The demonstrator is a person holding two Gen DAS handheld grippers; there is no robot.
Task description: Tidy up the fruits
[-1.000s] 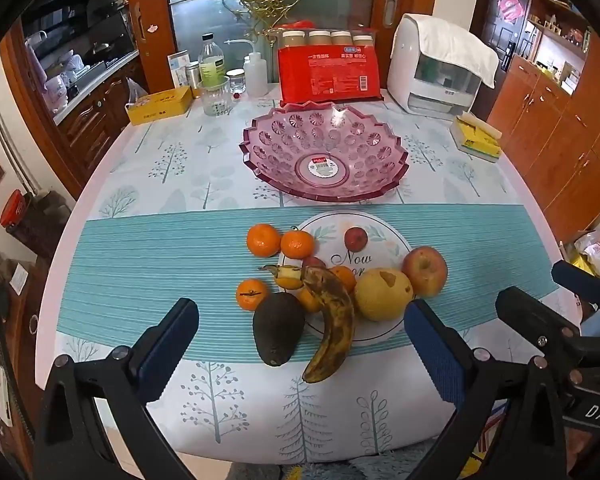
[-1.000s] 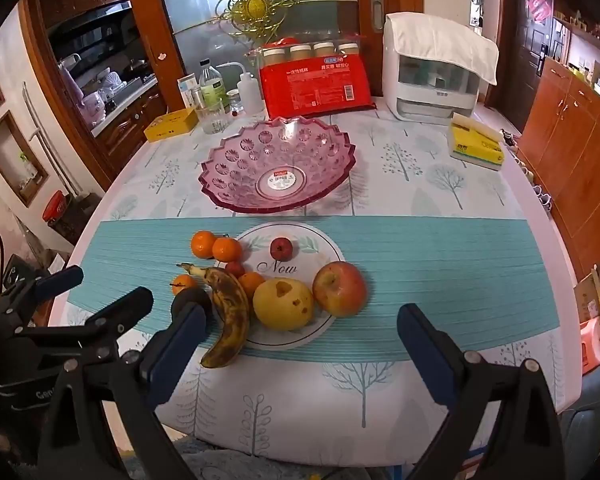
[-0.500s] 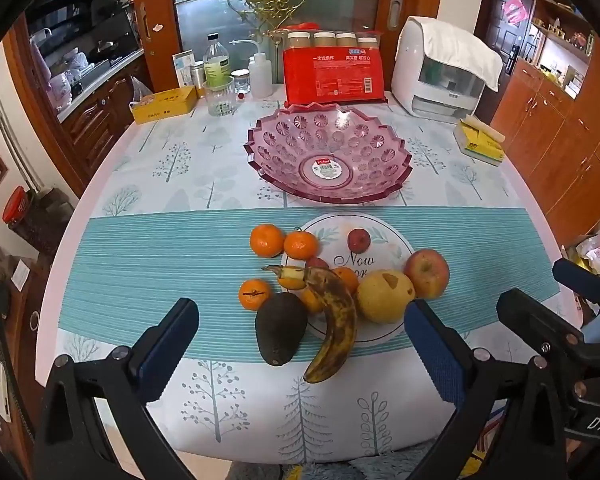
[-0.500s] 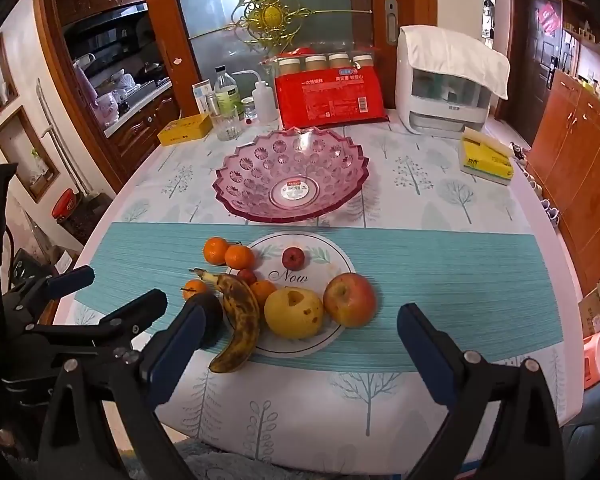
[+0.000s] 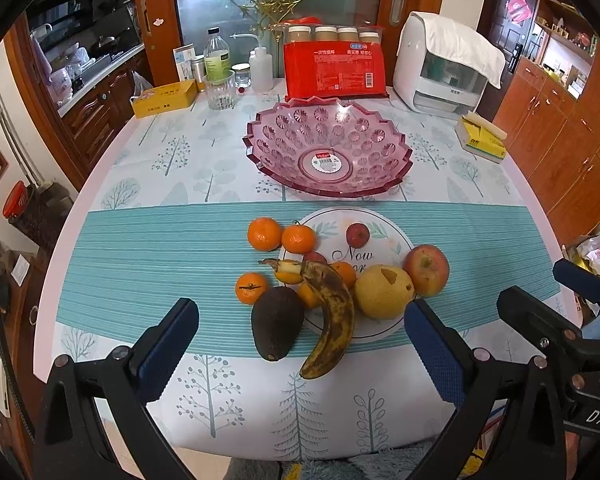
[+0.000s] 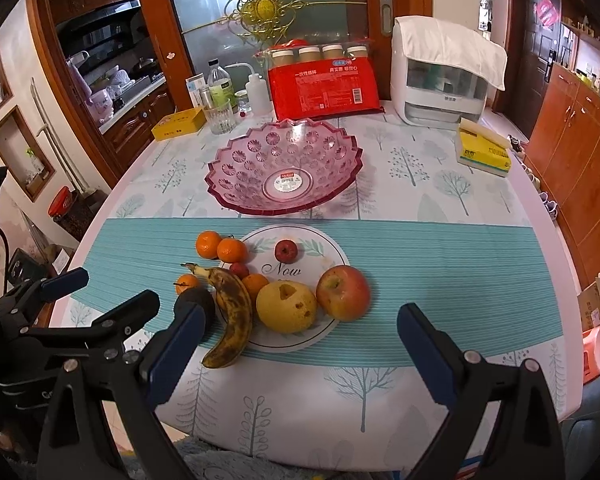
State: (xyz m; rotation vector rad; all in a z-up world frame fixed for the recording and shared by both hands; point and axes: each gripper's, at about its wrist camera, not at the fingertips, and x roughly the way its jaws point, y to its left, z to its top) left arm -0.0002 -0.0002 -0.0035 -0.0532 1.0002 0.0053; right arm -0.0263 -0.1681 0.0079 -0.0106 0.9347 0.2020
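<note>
Both your left gripper (image 5: 300,340) and right gripper (image 6: 298,344) are spread wide and hold nothing. The fruits lie grouped near the table edge; the pink bowl (image 5: 328,190) behind them is empty. Begin with the avocado (image 5: 277,322), closing gently across its width.

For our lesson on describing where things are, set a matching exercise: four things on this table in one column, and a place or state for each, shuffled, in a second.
Things
1. pink bowl
2. avocado
3. big apple
4. yellow box

Places or states
A. far left of the table, beside the drinking glass
B. empty, beyond the fruit
C. right of the pear
D. left of the banana, near the table's front edge

Pairs: 1-B, 2-D, 3-C, 4-A
</note>
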